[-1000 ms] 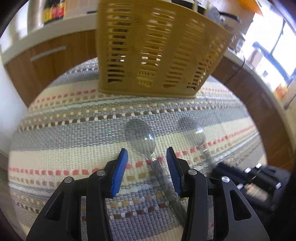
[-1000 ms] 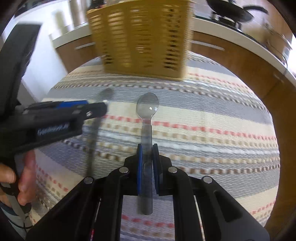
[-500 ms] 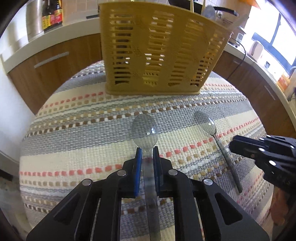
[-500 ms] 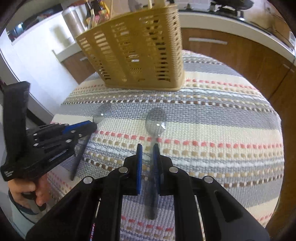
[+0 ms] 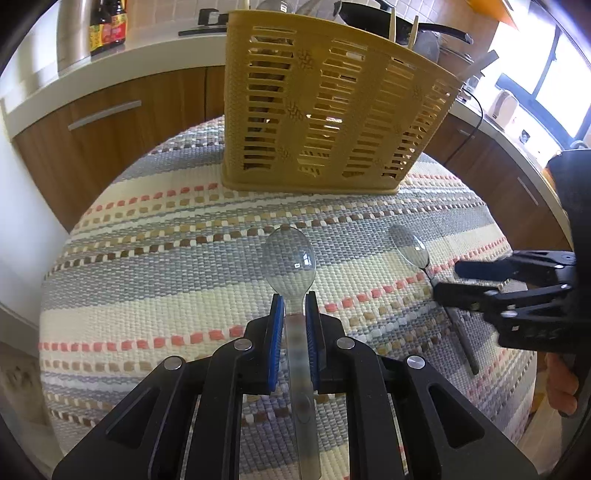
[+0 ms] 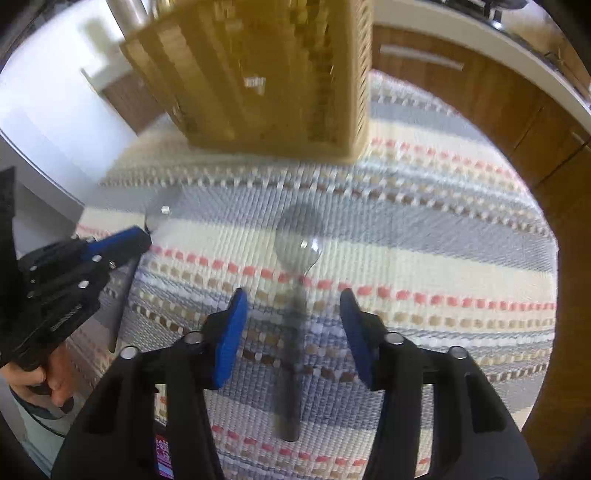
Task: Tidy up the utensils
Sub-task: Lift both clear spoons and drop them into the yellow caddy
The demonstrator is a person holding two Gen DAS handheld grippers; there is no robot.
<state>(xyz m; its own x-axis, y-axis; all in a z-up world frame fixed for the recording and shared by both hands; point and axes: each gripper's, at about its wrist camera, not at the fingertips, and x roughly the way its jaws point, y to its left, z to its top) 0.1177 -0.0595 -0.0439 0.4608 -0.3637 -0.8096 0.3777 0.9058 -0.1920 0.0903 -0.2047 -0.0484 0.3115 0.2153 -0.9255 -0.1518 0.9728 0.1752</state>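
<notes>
Left hand-held gripper (image 5: pixel 293 317) clamped on spoon (image 5: pixel 290 254) neck — bowl points toward basket (image 5: pixel 328 110). Right hand-held gripper (image 6: pixel 291 328) spread wide, straddling second spoon (image 6: pixel 299 236) without touch; that spoon lies flat on striped mat (image 5: pixel 155 280). Bare mat between spoons and basket base. Mat's near rim falls away behind both grippers. Basket stands at mat's far edge, cabinet (image 5: pixel 110 110) beyond. Bottles (image 5: pixel 107 26) on tabletop (image 5: pixel 44 77) — labels unreadable. Right view blurred.

Home kitchen, wooden cabinets (image 5: pixel 110 122), frying pan (image 5: pixel 399 18)
</notes>
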